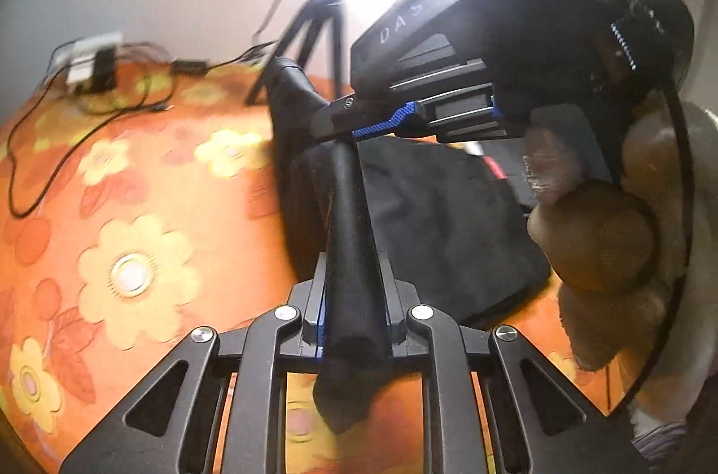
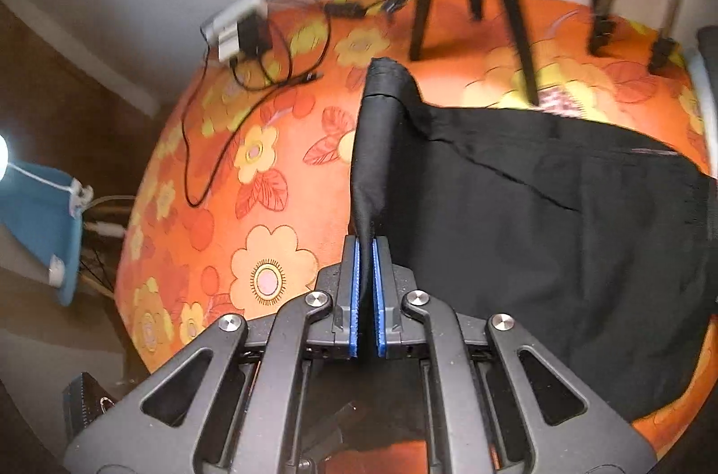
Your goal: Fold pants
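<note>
Pants lying dark on the flowered orange cloth | left gripper and right gripper each pinching a lifted edge (fabric sagging between) | likely soft, light, slippery: gripping the hem corners seems best

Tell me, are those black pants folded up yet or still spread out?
Partly folded: the black pants lie mostly flat on the floral cloth, one edge lifted, pinched by both grippers.
</note>
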`<action>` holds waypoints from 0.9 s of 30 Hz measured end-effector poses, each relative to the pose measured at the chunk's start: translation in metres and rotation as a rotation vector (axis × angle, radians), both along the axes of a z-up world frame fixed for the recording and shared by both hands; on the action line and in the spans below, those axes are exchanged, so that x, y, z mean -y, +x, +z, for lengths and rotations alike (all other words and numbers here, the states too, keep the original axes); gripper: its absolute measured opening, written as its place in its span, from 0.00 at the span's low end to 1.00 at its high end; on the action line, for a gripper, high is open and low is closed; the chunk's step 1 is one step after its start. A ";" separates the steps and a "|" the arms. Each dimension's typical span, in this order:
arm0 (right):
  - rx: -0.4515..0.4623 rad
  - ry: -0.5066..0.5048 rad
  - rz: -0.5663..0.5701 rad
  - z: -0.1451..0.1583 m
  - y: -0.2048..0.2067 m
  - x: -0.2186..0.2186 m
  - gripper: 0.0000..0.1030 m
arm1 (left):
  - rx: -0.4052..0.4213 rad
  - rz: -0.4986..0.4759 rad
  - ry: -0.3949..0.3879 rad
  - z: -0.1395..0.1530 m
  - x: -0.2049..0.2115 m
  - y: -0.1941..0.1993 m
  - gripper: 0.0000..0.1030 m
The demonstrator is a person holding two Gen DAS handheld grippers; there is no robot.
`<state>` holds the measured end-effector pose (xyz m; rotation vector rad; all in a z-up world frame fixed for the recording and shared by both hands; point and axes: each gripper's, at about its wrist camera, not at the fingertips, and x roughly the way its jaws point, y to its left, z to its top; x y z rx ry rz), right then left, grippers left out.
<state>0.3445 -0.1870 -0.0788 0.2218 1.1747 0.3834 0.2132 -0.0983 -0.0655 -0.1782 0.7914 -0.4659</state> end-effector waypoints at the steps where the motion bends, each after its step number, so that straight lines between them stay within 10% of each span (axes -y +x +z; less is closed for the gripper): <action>1: 0.010 0.009 -0.012 0.005 -0.002 0.010 0.06 | 0.004 -0.011 -0.008 0.003 0.005 0.001 0.14; 14: 0.089 0.022 -0.164 0.024 -0.023 0.125 0.05 | 0.032 -0.164 -0.026 0.006 0.092 -0.001 0.13; 27: 0.059 -0.030 -0.350 -0.023 -0.034 0.238 0.04 | -0.053 -0.369 -0.015 -0.013 0.154 -0.011 0.24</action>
